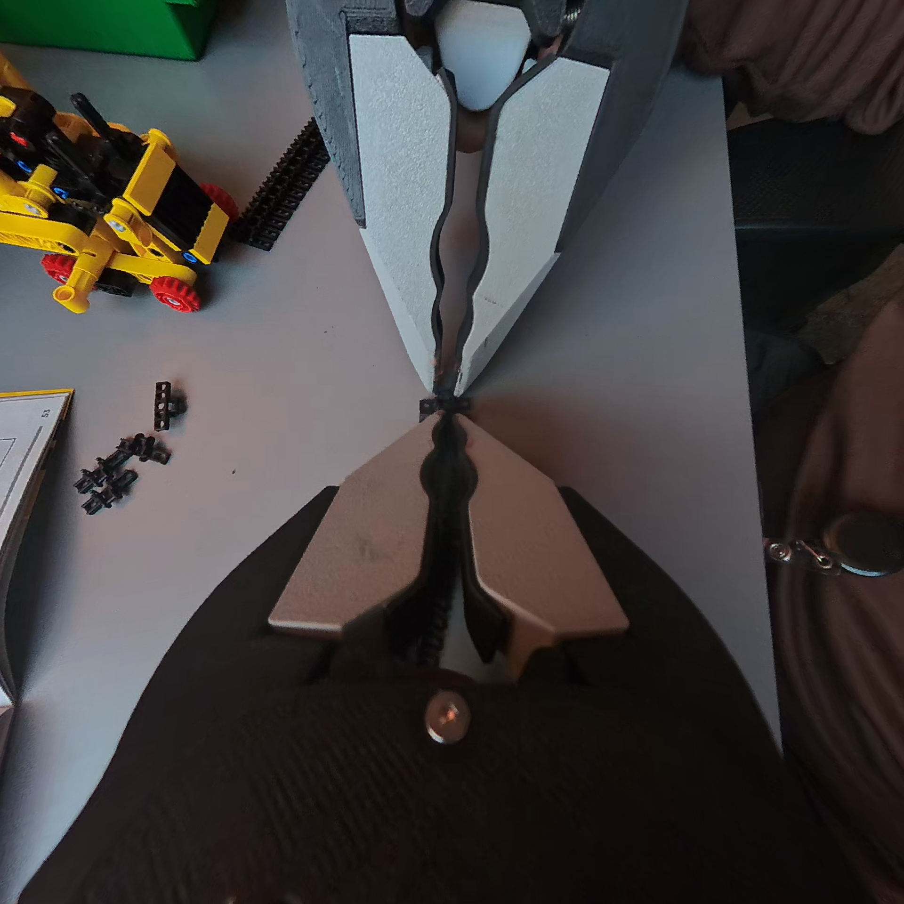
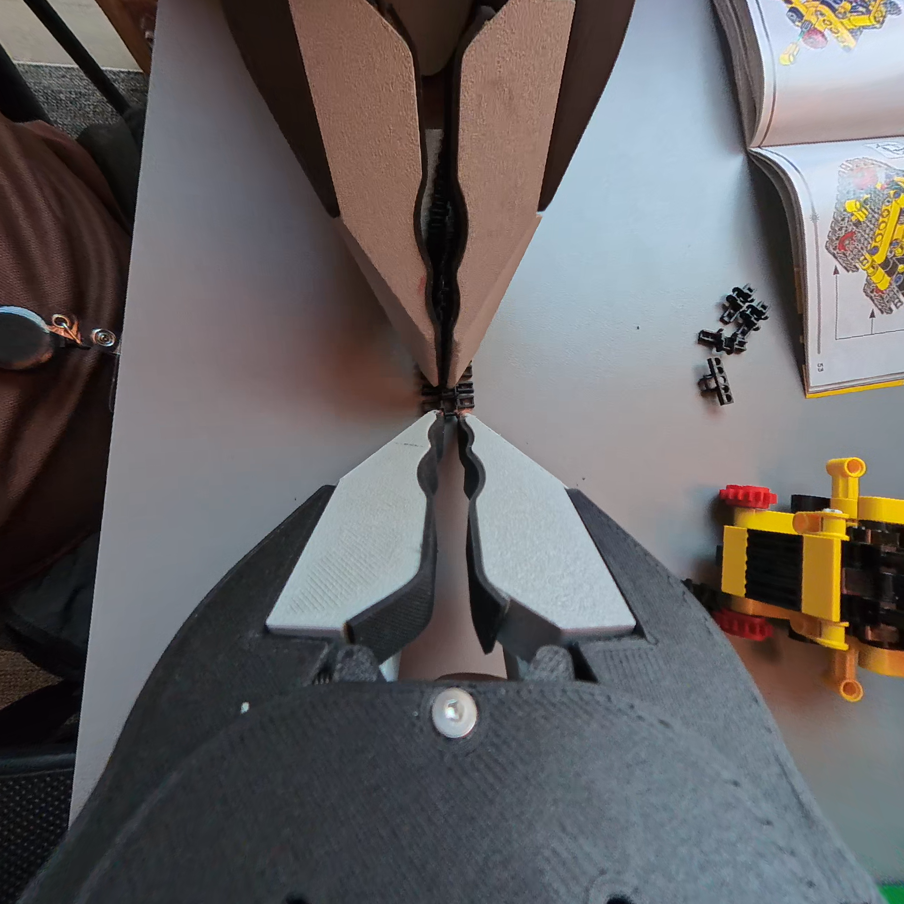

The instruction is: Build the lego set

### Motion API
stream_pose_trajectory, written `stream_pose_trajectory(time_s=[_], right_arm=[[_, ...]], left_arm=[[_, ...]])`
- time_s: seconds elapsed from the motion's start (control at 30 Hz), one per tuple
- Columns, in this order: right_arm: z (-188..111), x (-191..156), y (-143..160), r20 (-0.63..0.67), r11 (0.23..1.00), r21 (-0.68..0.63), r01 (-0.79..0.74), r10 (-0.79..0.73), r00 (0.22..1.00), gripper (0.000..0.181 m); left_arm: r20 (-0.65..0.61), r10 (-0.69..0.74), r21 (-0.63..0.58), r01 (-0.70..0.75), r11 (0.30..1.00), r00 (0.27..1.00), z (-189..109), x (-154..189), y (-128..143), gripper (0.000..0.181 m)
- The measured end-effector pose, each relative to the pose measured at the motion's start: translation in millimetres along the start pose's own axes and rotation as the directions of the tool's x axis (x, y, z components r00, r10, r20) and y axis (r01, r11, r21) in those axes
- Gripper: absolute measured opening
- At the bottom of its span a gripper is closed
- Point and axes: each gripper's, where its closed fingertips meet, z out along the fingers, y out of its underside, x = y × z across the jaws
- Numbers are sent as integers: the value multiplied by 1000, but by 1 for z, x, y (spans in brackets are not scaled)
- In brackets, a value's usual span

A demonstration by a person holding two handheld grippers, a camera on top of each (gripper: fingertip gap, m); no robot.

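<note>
Two grippers met tip to tip above a grey desk (image 1: 611, 391). The left gripper (image 1: 447, 423) and right gripper (image 2: 450, 416) each pinched, jaws nearly closed, a black track strip (image 2: 447, 394), apparently joined between them. A yellow lego vehicle (image 1: 112, 205) sat well aside.

Matt grey table (image 1: 303, 352), glossy plastic bulldozer (image 1: 146, 205).

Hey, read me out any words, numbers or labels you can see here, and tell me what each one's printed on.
Instruction booklet: a small printed page number in the corner of the open page, beside the build diagrams; I don't read writing out.
Yellow lego vehicle, green box, badge reel: no writing visible.
Left gripper, right gripper, black track links pinched between them: no writing visible.
</note>
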Motion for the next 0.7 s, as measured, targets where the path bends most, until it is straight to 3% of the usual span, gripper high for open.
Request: stream_pose_trajectory(time_s=[0.53,0.7], right_arm=[[1,-1,-1,-1,1000,3,10,-10,1000,2],[1,-1,-1,-1,1000,4,11,-11,1000,2]], left_arm=[[-18,2,19,-2,1000,1000,-4,1,-3,6],[-20,-40,60,41,997,999,-8,-7,-9,0]])
